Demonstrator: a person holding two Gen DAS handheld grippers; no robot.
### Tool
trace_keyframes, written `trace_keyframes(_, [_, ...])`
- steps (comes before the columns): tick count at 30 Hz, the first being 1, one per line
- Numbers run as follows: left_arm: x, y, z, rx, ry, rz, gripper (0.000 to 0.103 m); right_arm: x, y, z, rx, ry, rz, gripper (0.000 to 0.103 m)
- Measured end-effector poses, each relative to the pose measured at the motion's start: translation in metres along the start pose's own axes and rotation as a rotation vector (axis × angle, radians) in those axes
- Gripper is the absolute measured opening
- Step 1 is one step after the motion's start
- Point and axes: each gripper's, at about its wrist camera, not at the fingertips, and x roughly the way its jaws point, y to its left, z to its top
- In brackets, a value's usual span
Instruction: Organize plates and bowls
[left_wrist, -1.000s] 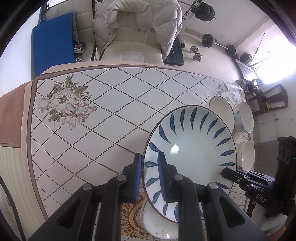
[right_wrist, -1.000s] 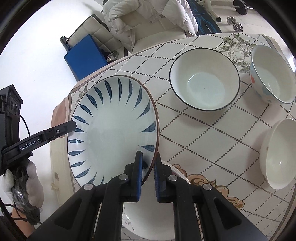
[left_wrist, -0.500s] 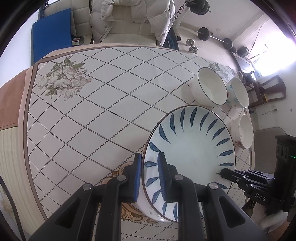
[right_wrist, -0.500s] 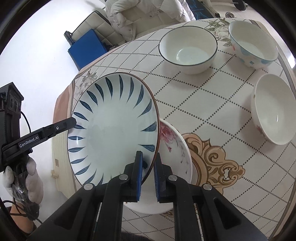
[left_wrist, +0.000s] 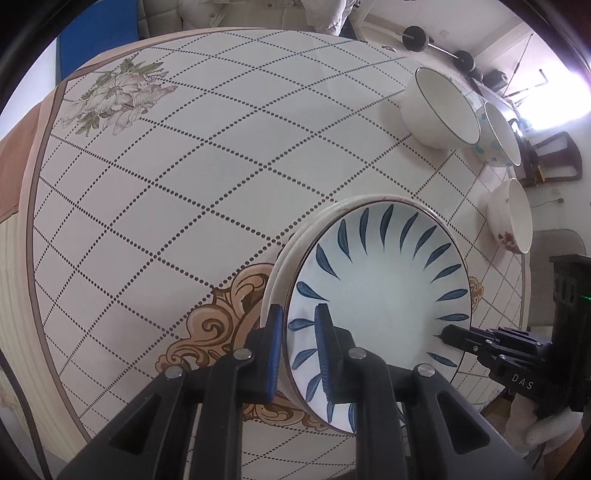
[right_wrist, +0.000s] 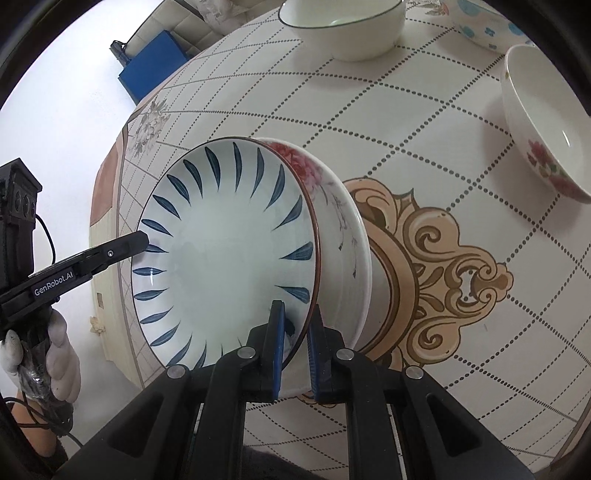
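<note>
Nearest the left wrist camera, the left gripper (left_wrist: 299, 339) is clamping the near rim of the blue-leaf plate (left_wrist: 384, 295), one blue pad under the rim and the other on the painted inside, so its jaws are standing narrow with the plate between them. From the other side, the right gripper (right_wrist: 295, 334) is pinching the opposite edge of the same plate (right_wrist: 221, 258) in the same way, jaws narrow around the rim. Each gripper is also showing in the other's view as a dark tip reaching to the plate's edge.

The plate is sitting in or just over the flowered plate (right_wrist: 343, 236), a white dish with a red blossom on its rim; whether the two are touching all round I cannot tell. In the left view that lower dish (left_wrist: 295, 240) is peeking out as a pale band beyond the blue-leaf plate. Both are lying over the tan scroll ornament at the middle of the tabletop (left_wrist: 184, 184).

Farther off on the right side, the rose bowl (right_wrist: 546, 125) is standing apart from the stack. Beyond it, near the far edge, the dark-rimmed bowl (right_wrist: 343, 26) and the blue-dotted bowl (right_wrist: 487, 29) are standing side by side.
</note>
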Motion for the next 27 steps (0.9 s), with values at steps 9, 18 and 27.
trace_keyframes(9, [0.012,0.002,-0.007,0.006,0.021,0.021,0.015,0.016,-0.004,-0.003,0.006,0.030,-0.008,0.013])
trace_keyframes(18, [0.019,-0.011,-0.007,0.025,0.022,0.062,0.015,0.022,0.005,0.005,-0.010,0.033,-0.050,0.012])
trace_keyframes(27, [0.022,-0.019,-0.005,0.041,0.021,0.101,0.015,0.019,0.006,0.012,-0.023,0.031,-0.089,0.012])
